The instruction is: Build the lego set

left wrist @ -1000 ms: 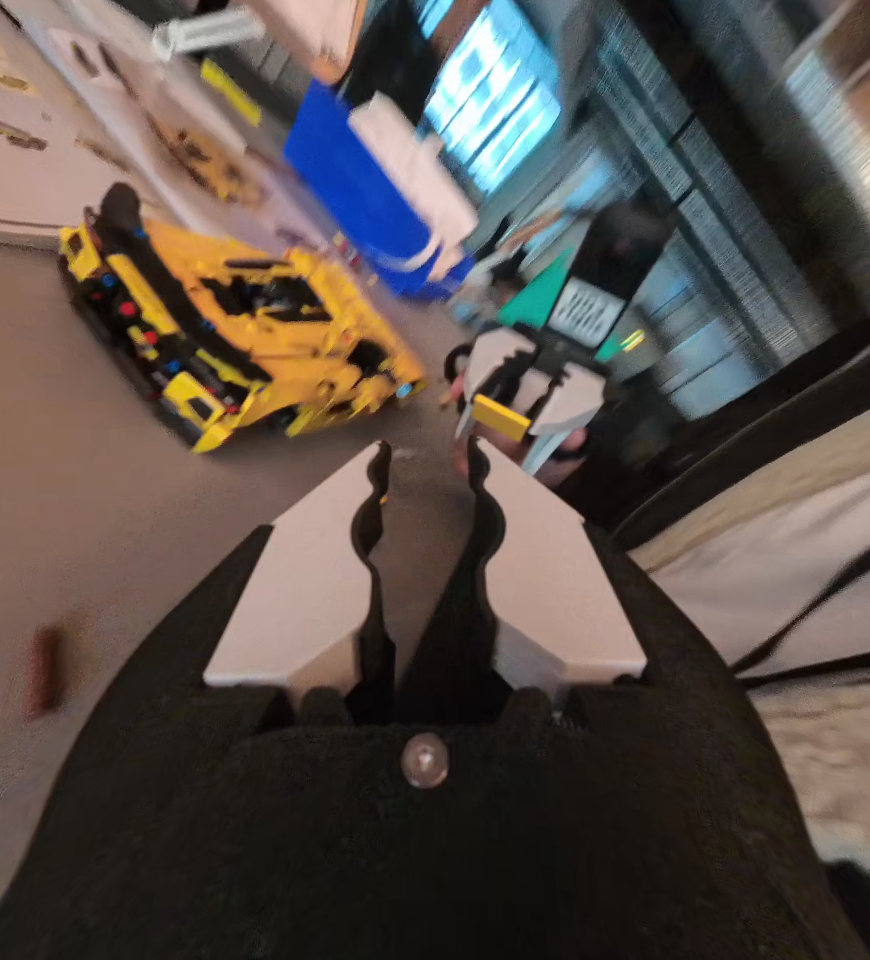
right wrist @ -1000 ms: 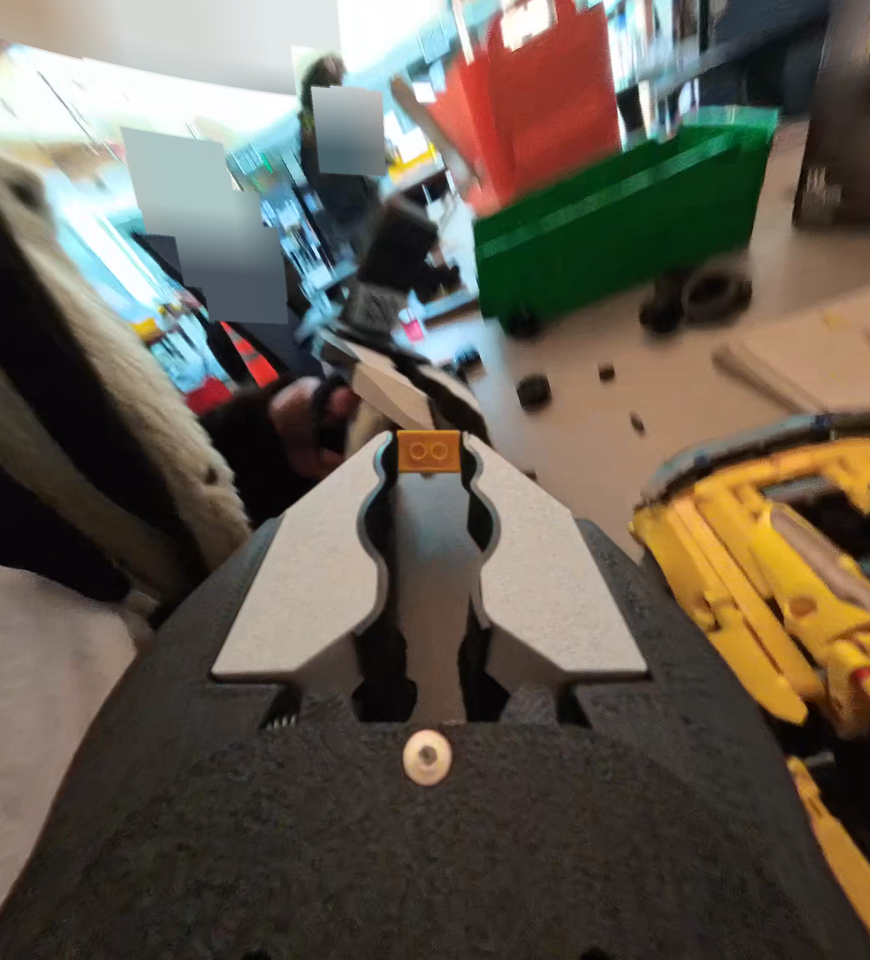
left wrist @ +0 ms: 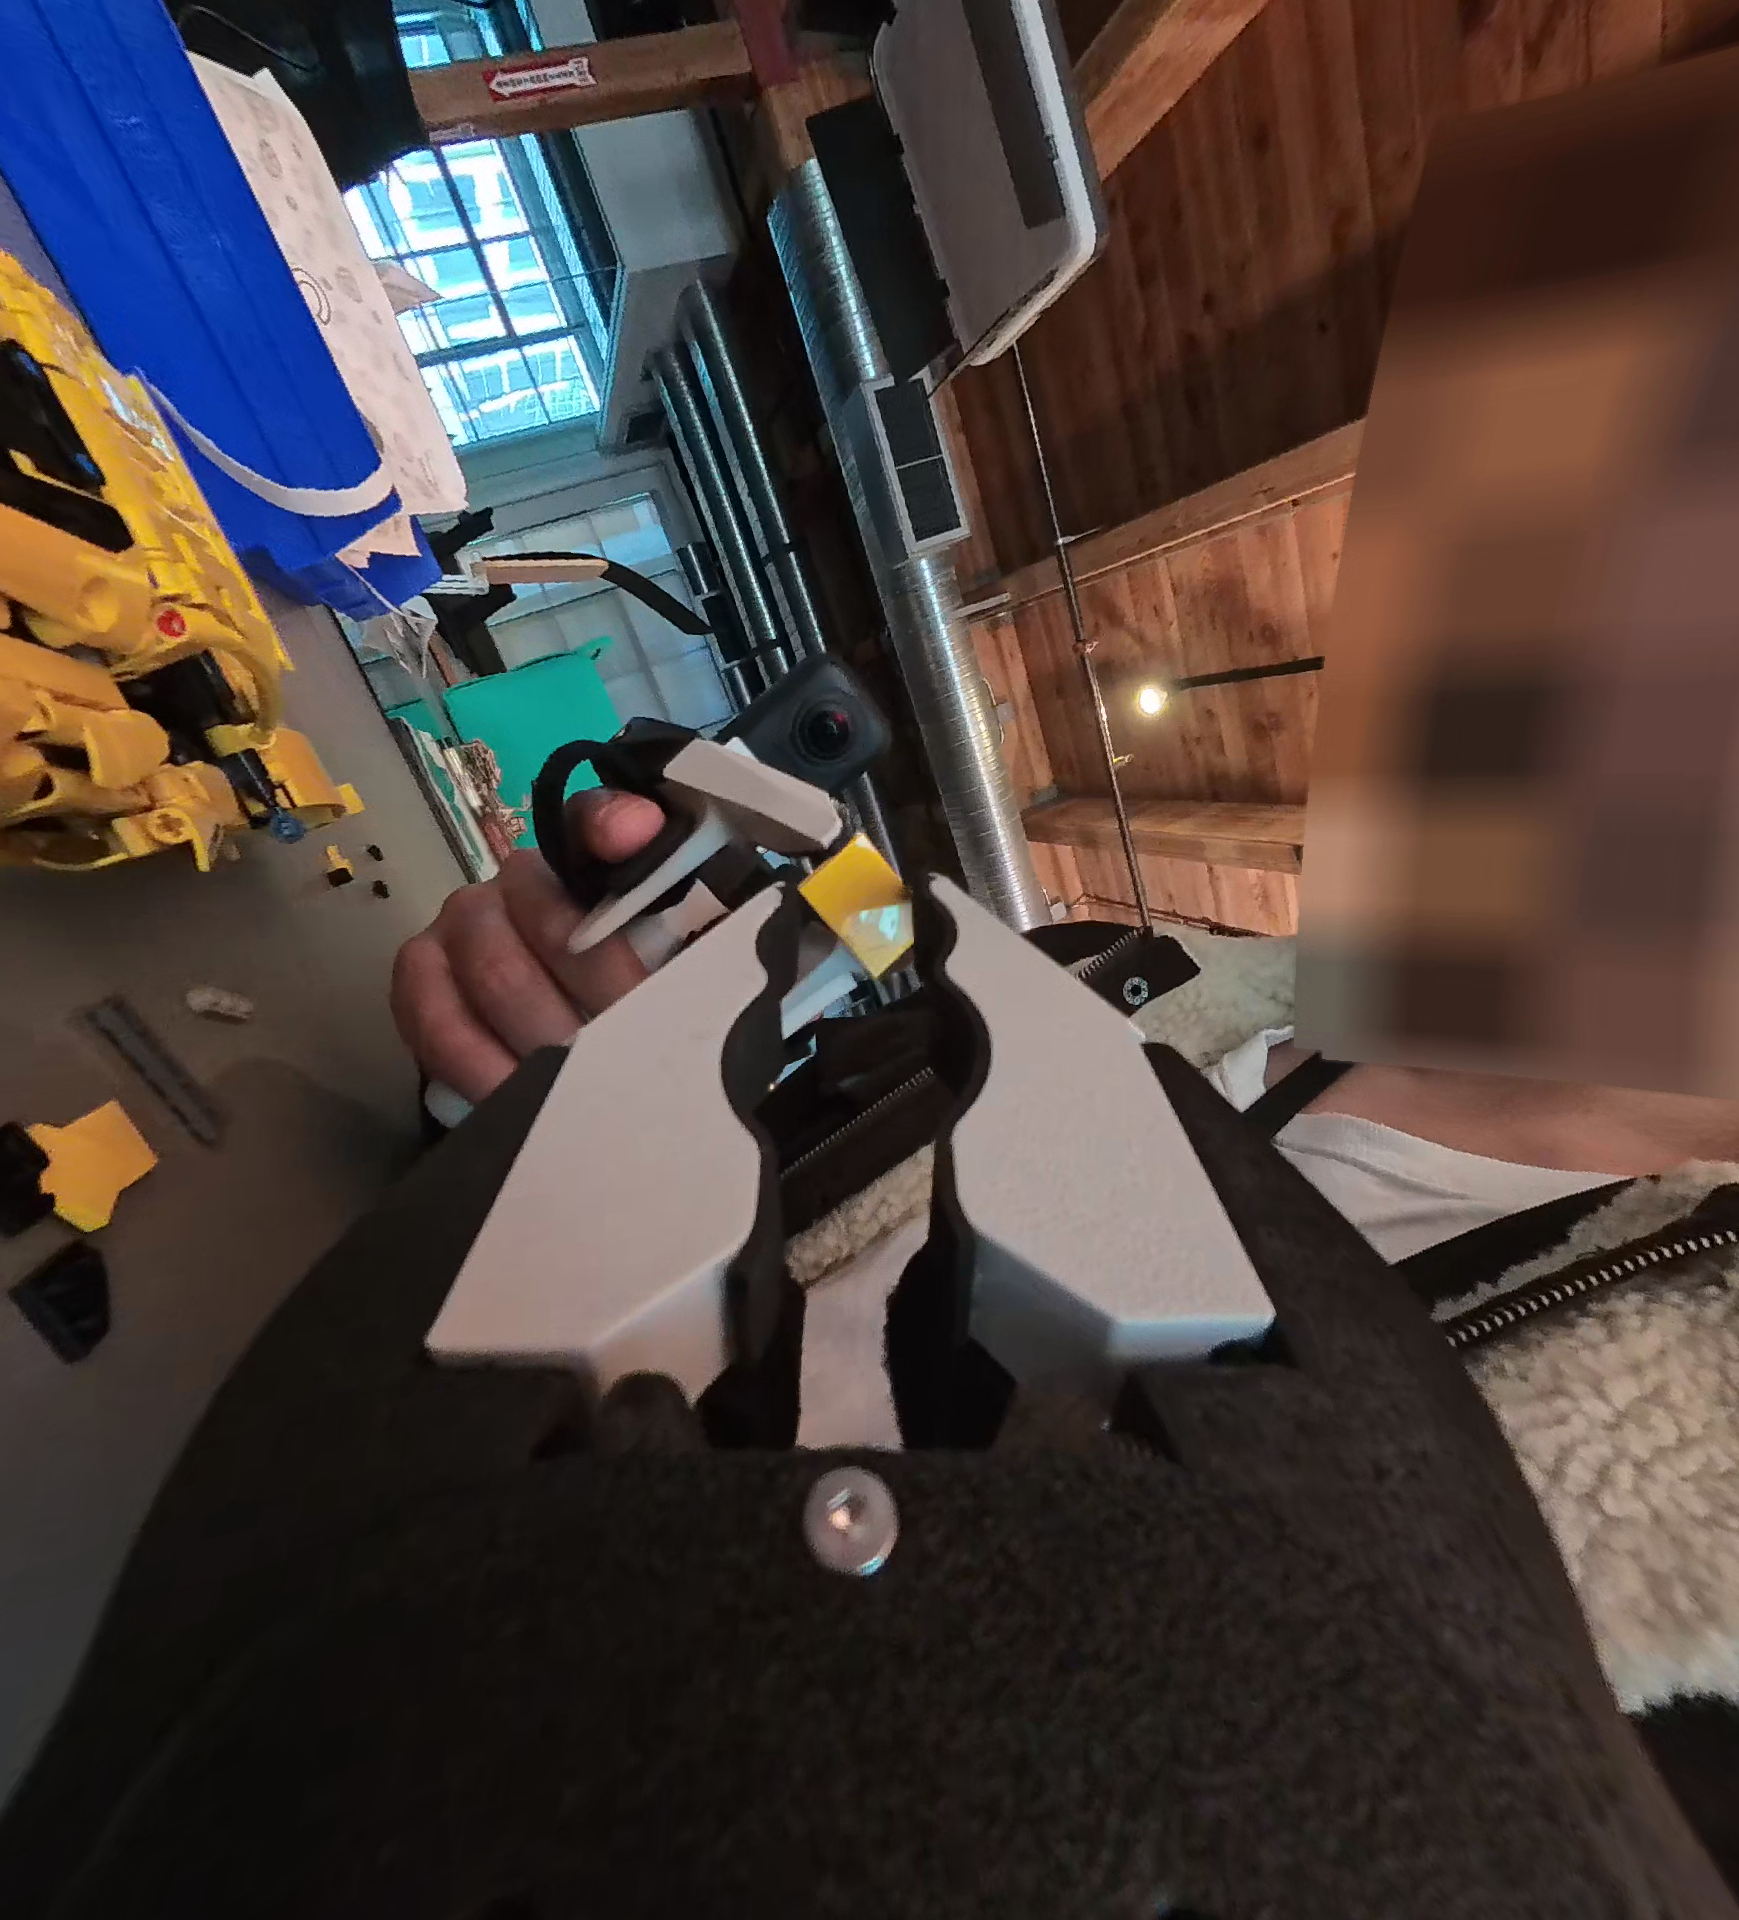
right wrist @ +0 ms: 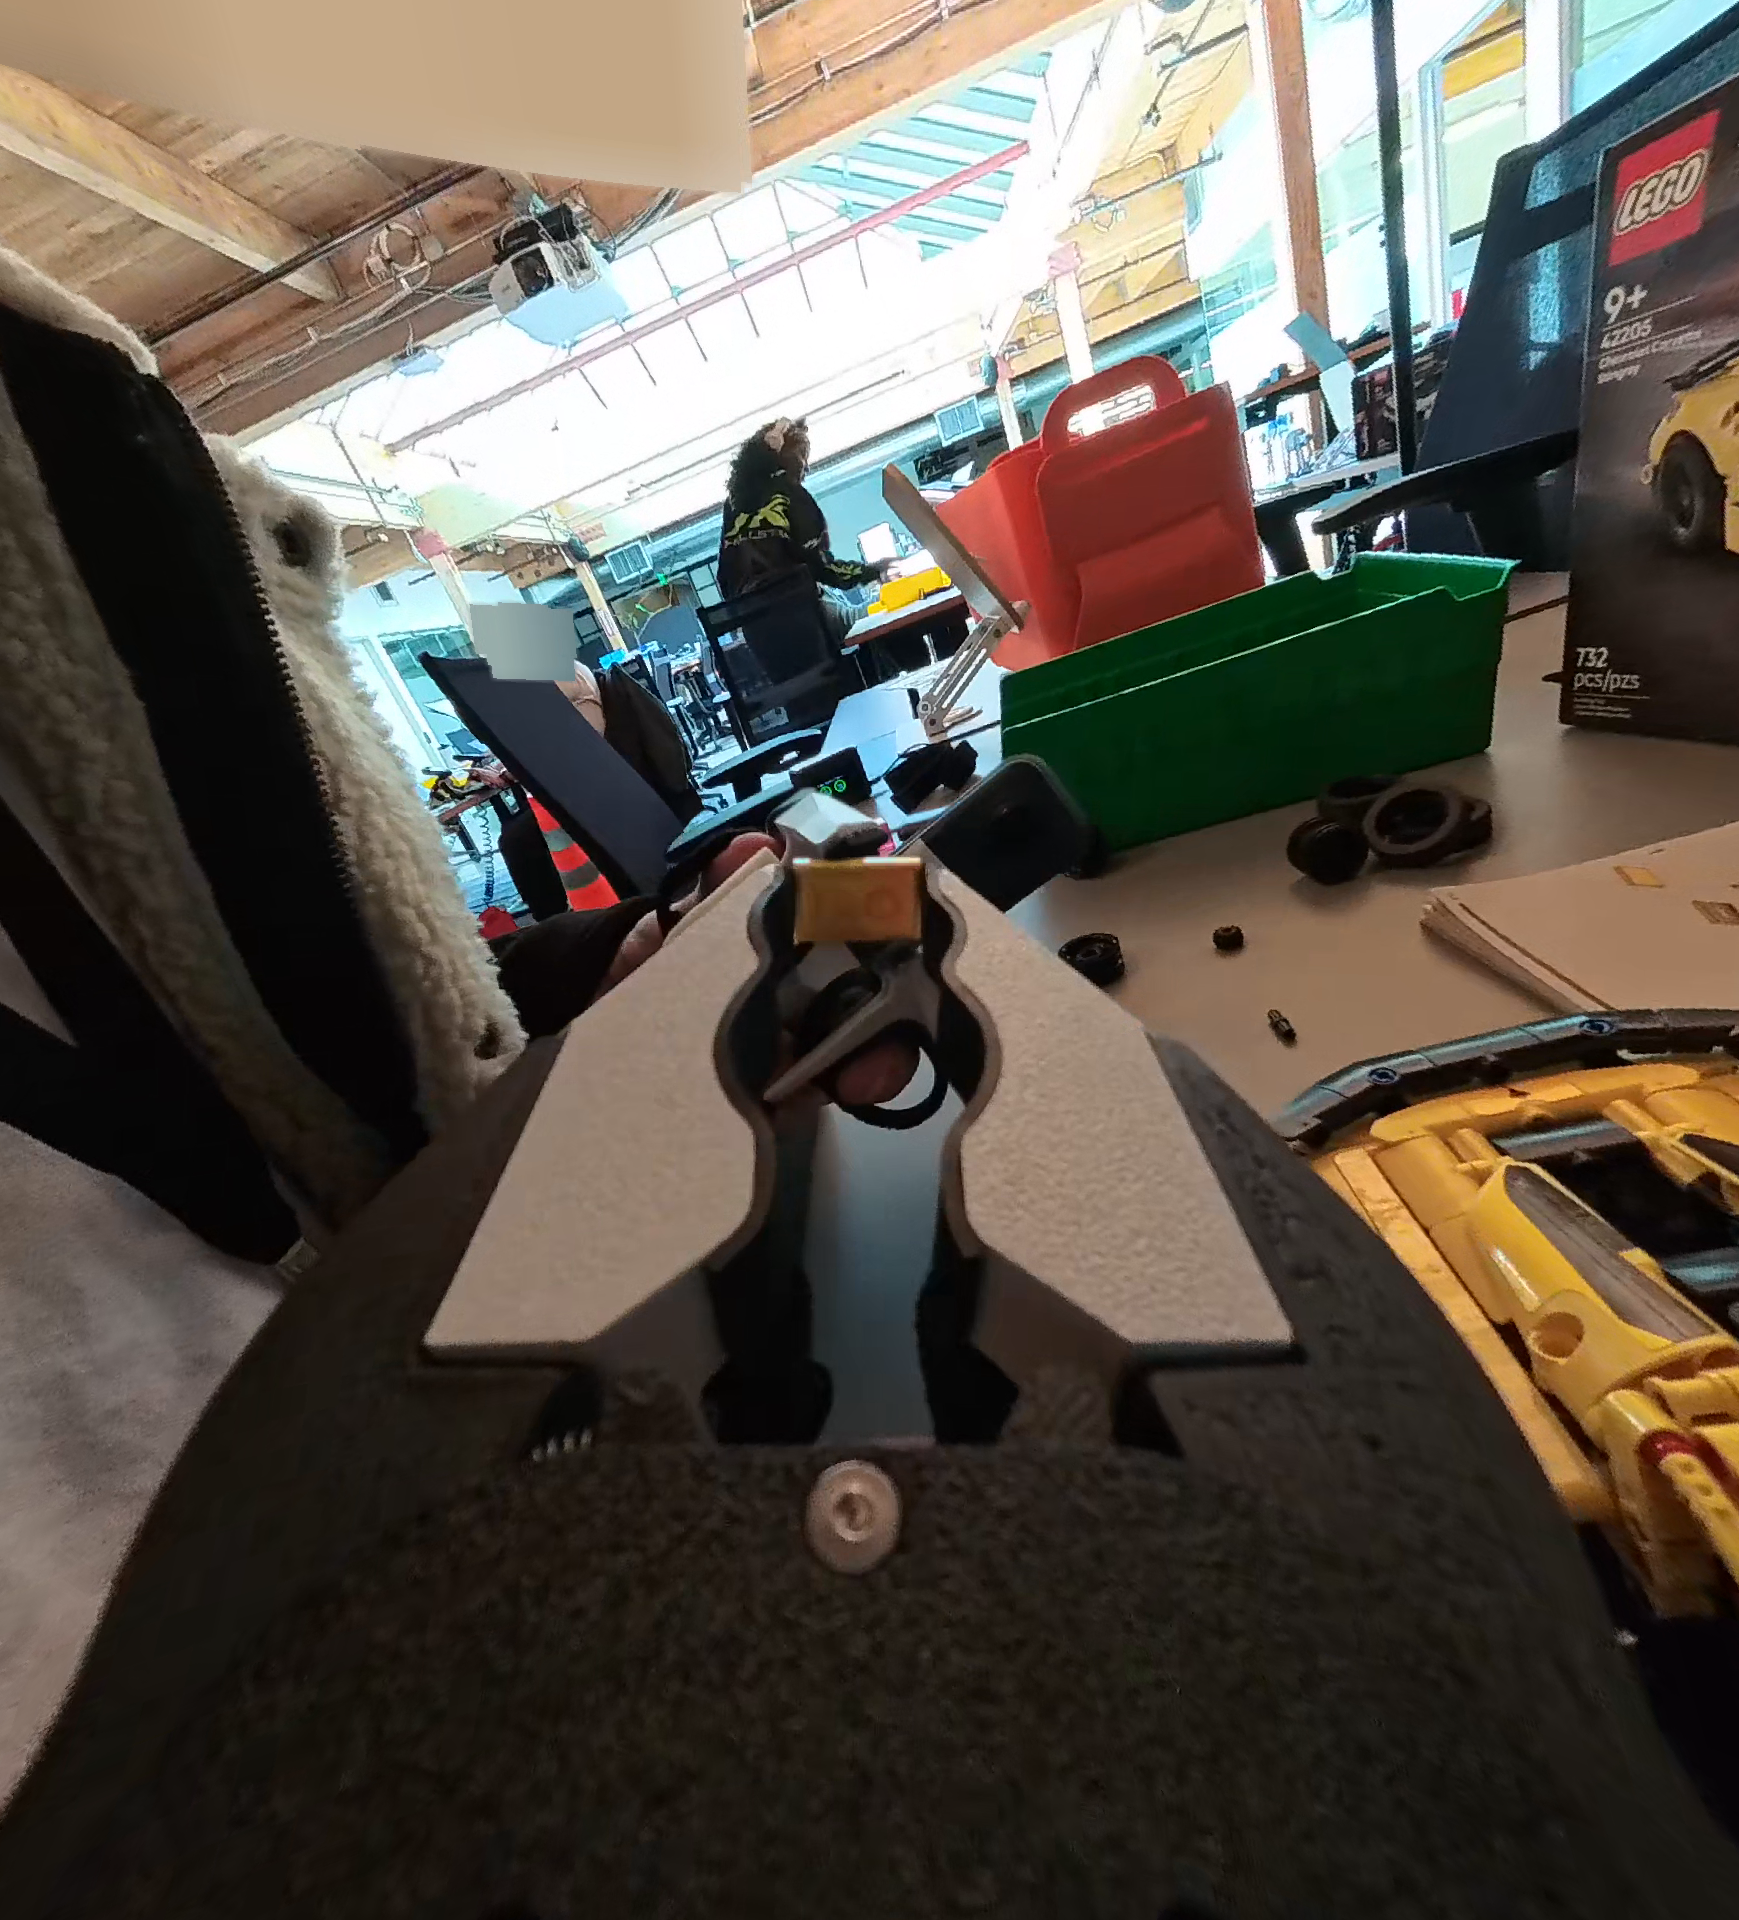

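Observation:
A small yellow lego piece (right wrist: 854, 902) is clamped at the tips of my right gripper (right wrist: 854, 896), held in the air in front of the person's chest. In the left wrist view, my left gripper (left wrist: 857, 902) has its two tips on either side of the same yellow piece (left wrist: 854, 914), with small gaps showing, so it looks open. The right gripper (left wrist: 730, 831) and the hand holding it show just beyond. The partly built yellow lego car (right wrist: 1571, 1247) sits on the table to the right. It also shows at the left of the left wrist view (left wrist: 65, 644).
A green bin (right wrist: 1249, 717), a red bag (right wrist: 1125, 520) and the lego box (right wrist: 1706, 416) stand at the back. Black tyres (right wrist: 1405, 826) and an instruction booklet (right wrist: 1623, 935) lie on the table. Loose yellow and black pieces (left wrist: 65, 1164) lie near a blue bin (left wrist: 169, 260). Less than 4 cm separates the two grippers' tips.
Both grippers have risen and come together. The left gripper's tips now sit around the yellow piece that the right gripper holds, and its jaws have narrowed slightly.

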Tool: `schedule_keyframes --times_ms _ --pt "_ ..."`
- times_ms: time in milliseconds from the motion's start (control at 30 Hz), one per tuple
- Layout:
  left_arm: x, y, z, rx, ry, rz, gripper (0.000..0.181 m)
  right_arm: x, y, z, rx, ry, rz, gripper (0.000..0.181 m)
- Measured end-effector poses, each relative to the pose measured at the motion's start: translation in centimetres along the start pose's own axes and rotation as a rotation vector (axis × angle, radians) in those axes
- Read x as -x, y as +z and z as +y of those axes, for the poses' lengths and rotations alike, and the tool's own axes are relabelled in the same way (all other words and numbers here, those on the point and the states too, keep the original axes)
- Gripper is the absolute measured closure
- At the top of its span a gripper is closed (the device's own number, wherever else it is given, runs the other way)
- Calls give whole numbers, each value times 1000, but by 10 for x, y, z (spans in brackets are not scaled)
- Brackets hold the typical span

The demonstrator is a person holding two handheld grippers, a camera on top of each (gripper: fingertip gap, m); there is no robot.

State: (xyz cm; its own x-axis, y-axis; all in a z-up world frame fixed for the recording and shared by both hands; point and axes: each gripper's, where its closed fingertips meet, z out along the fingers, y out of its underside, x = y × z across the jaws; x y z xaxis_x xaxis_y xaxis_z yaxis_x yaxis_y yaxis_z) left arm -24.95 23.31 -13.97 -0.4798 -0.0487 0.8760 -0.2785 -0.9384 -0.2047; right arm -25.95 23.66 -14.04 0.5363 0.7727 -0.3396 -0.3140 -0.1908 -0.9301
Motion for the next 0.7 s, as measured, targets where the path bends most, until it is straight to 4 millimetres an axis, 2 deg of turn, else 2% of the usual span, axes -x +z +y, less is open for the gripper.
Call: schedule_keyframes --times_ms 267,533,700 --pt "8 -1 1 23 68 -101 161 -4 -2 6 28 -19 17 158" --pt "29 -10 1 136 330 -434 164 -15 -2 26 159 -119 96 157" --pt "40 -16 -1 174 413 -585 168 -22 -2 37 229 -202 154 157"
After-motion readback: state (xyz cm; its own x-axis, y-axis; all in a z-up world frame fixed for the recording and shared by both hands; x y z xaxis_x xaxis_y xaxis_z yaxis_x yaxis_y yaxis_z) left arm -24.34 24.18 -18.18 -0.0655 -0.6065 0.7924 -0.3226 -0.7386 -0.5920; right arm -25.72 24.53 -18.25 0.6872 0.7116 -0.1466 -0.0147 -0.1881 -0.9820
